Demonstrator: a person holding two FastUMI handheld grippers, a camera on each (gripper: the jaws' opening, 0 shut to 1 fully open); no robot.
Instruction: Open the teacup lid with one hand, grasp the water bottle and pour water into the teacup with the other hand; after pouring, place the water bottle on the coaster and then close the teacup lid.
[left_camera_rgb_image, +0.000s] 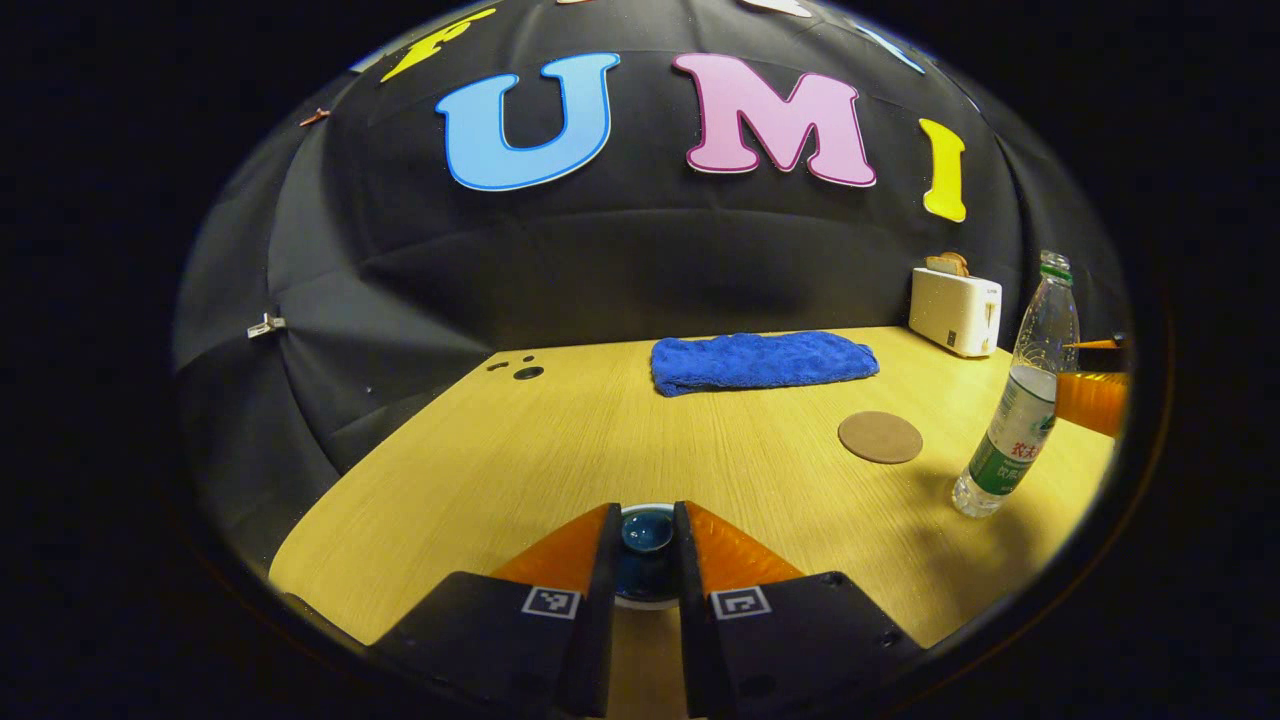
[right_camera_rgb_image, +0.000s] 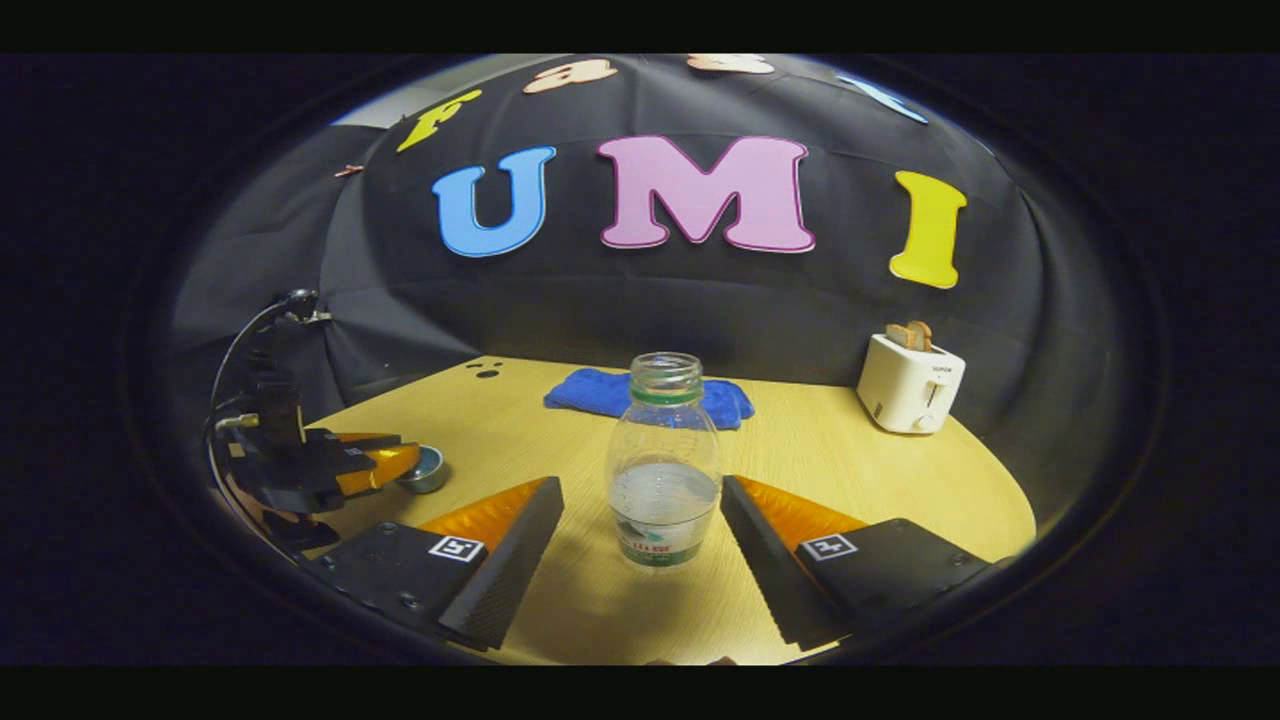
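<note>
In the left gripper view, the left gripper (left_camera_rgb_image: 645, 545) is seen lowered over the teacup (left_camera_rgb_image: 645, 560), its two fingers drawn close together on either side of the dark lid knob (left_camera_rgb_image: 646, 530); whether both fingers actually press on the knob cannot be told. The lid is seen seated on the cup, which stands on the wooden table (left_camera_rgb_image: 560, 450) directly at the fingertips. Ahead and to the right of this gripper a round brown coaster (left_camera_rgb_image: 880, 437) is laid flat, and further right the water bottle (left_camera_rgb_image: 1020, 400) is stood upright, uncapped and partly filled. Beyond, a folded blue towel (left_camera_rgb_image: 762, 360) is spread, and a white toaster (left_camera_rgb_image: 955, 308) is placed at the far right near the booth wall. In the right gripper view, the right gripper (right_camera_rgb_image: 642, 520) is held wide open and empty, with the bottle (right_camera_rgb_image: 663, 460) standing between its fingers but touched by neither. Far to its left, the left gripper (right_camera_rgb_image: 380, 462) is seen at the teacup (right_camera_rgb_image: 425, 468). The towel (right_camera_rgb_image: 595, 390) is seen behind the bottle, and the toaster (right_camera_rgb_image: 908, 388) ahead to the right.
</note>
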